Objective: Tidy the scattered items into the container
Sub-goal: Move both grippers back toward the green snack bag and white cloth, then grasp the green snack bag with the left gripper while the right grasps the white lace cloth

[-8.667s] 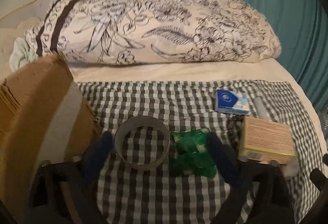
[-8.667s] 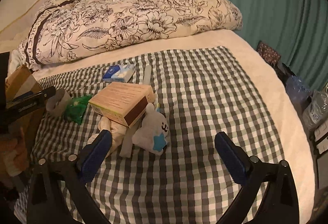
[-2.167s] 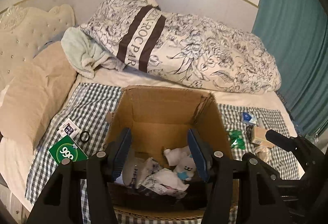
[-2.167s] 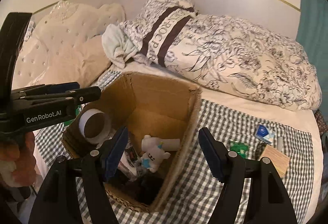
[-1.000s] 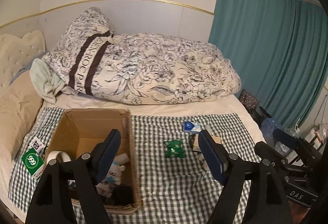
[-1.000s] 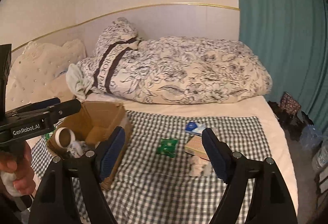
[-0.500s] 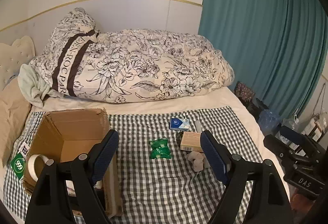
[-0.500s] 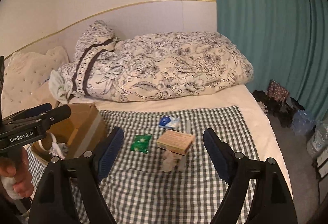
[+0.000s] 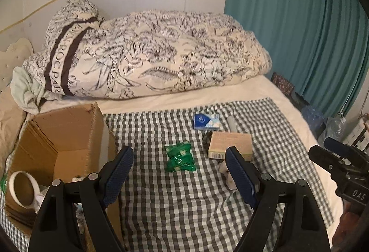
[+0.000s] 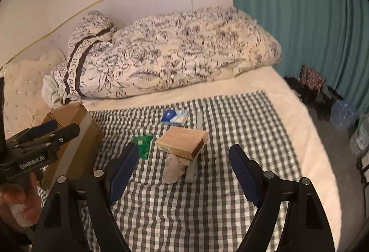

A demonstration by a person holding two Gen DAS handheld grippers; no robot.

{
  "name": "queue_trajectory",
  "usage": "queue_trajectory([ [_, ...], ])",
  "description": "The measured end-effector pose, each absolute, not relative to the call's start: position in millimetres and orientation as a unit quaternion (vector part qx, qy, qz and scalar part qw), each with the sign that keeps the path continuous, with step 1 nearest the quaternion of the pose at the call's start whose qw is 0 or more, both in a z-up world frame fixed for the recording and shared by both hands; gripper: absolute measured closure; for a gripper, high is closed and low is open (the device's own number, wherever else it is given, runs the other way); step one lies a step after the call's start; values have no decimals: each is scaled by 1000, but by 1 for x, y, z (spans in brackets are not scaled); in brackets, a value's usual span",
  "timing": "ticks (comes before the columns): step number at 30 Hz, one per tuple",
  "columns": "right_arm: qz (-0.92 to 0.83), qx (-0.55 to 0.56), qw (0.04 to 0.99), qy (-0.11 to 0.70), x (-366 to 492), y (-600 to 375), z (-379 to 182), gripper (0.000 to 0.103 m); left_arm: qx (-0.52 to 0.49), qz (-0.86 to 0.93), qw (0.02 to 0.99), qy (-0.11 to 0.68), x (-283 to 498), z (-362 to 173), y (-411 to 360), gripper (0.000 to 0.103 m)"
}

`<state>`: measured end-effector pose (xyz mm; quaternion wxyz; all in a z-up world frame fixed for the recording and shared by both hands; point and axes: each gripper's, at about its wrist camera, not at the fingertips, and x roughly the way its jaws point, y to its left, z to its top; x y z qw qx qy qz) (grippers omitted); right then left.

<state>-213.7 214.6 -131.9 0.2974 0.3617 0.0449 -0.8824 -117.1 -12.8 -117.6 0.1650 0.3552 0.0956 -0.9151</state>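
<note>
**A:** Both your grippers are empty right now. The left gripper (image 9: 178,177) has its jaws spread wide above the checked cloth (image 9: 184,210), and the right gripper (image 10: 183,173) is just as wide. The cardboard box (image 9: 62,136) sits at the left end of the bed with a tape roll (image 9: 23,189) already inside it.

**B:** So what is left out?

**A:** The green packet (image 9: 180,156) lies flat on the cloth between the box and the tan carton (image 10: 182,141). That carton is propped at a tilt on a pale soft toy (image 10: 173,169) and a whitish tube (image 10: 192,166). Behind it lie the blue tissue pack (image 10: 174,117) and a pale stick (image 10: 199,120).

**B:** Where do you see trouble?

**A:** If you take the tan carton first, I expect the toy and tube under it to roll or shift, so you may close on nothing at the next reach. If you pull the toy first, the carton will likely slide off.

**B:** And the packet?

**A:** It looks thin and crinkly. Come down too steeply and your jaws may pinch the loose cloth with it, dragging everything. The box wall nearest you also looks bent, so a low carry could catch its rim and tip it on the soft bed.
</note>
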Motion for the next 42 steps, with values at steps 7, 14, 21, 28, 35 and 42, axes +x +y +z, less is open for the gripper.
queue_trajectory([
  [7, -868, 393, 299, 49, -238, 201, -171, 22, 373, -906, 169, 105, -138, -154, -23, 19],
  [14, -851, 421, 308, 53, -259, 187, -210, 22, 391, -897, 171, 114, -158, -190, -30, 19],
  [21, -827, 443, 338, 74, -260, 163, -246, 23, 413, -885, 178, 117, -179, -231, -37, 19],
  [28, -798, 467, 371, 86, -262, 139, -277, 46, 432, -874, 180, 130, -194, -268, -48, 19],
  [35, -790, 481, 368, 91, -274, 128, -300, 46, 442, -868, 172, 143, -211, -289, -57, 19],
  [42, -789, 487, 360, 102, -284, 120, -315, 52, 448, -868, 157, 144, -229, -301, -56, 29],
])
